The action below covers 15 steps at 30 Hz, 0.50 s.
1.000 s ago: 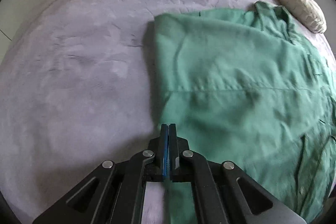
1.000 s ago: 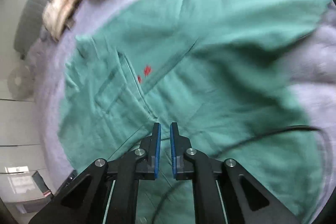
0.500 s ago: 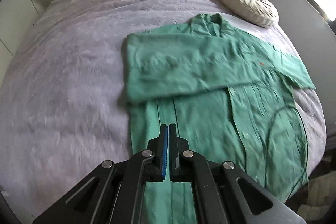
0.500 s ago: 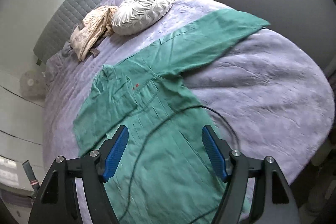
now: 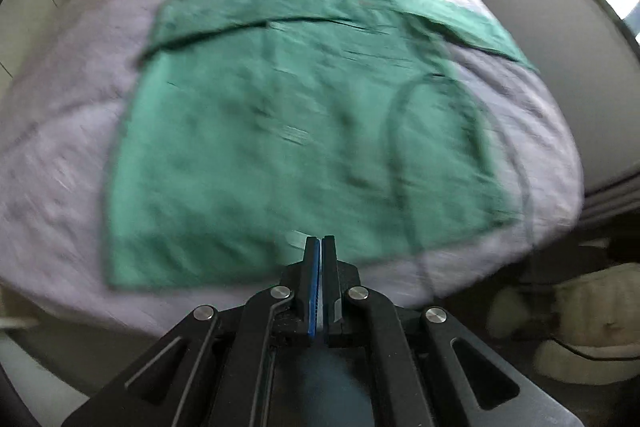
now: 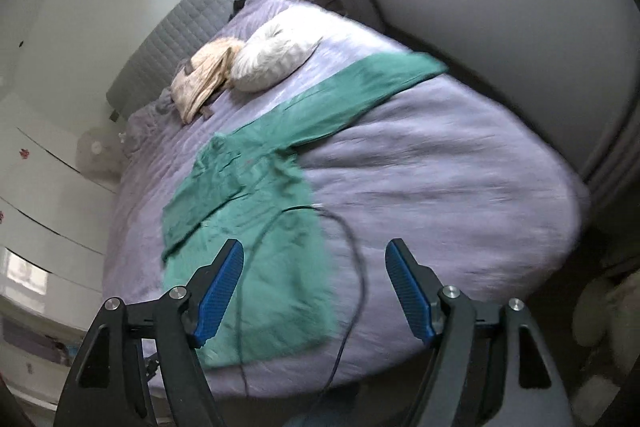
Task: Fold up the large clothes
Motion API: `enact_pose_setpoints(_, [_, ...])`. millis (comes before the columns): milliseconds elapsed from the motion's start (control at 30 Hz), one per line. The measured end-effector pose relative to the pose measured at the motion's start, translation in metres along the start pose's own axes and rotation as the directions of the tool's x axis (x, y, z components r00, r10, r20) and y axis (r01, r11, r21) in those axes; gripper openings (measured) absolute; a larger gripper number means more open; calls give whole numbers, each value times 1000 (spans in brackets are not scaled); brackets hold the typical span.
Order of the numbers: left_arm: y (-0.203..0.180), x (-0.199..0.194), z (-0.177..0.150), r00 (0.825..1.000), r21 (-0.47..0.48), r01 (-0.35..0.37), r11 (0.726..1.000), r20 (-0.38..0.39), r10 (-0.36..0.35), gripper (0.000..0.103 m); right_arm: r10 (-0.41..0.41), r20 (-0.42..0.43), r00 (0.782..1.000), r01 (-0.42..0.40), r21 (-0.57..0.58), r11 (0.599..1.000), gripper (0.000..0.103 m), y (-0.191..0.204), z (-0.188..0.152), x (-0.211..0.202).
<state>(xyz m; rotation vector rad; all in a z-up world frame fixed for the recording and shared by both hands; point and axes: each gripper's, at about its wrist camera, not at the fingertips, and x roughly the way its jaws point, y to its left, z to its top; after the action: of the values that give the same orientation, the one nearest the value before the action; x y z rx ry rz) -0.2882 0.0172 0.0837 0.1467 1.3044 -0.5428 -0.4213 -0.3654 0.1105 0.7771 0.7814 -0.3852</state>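
I'm looking down both sets of tongs at the bed (image 5: 72, 131). Left tongs (image 5: 321, 247) sit at the bottom centre of the left view, blue pads pressed flat together, nothing between them. They hang just over the near hem of the shirt (image 5: 280, 131), not touching it as far as I can tell; the picture is smeared with motion blur.

The shirt is green and lies flat across the middle of the purple bedcover, collar toward the top of the frame. One sleeve is folded across the chest from the left; the other sleeve (image 5: 472, 23) stretches out to the upper right, toward the wall.

Right tongs (image 6: 316, 267) are at the bottom of the right view, blue pads spread wide and holding nothing. Between them I see the shirt's lower half and bare bedcover. A thin dark cable (image 6: 352, 251) loops over the shirt's edge there.

At the head of the bed, upper part of both views, a white pillow (image 6: 272, 59) lies beside a beige bundle (image 6: 204, 79) of cloth.
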Motion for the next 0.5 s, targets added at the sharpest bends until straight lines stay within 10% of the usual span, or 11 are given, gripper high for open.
enact_pose_setpoints(233, [-81,-36,-29,997,66,67,996,36,-69,1,23,91,996,-24,16,1000,77,-64,13,-120])
enact_pose_setpoints(500, [-92,-88,-5,991,80,67,995,106,-75,1,123,280,952,-118,-36,992,79,-49,52,-233])
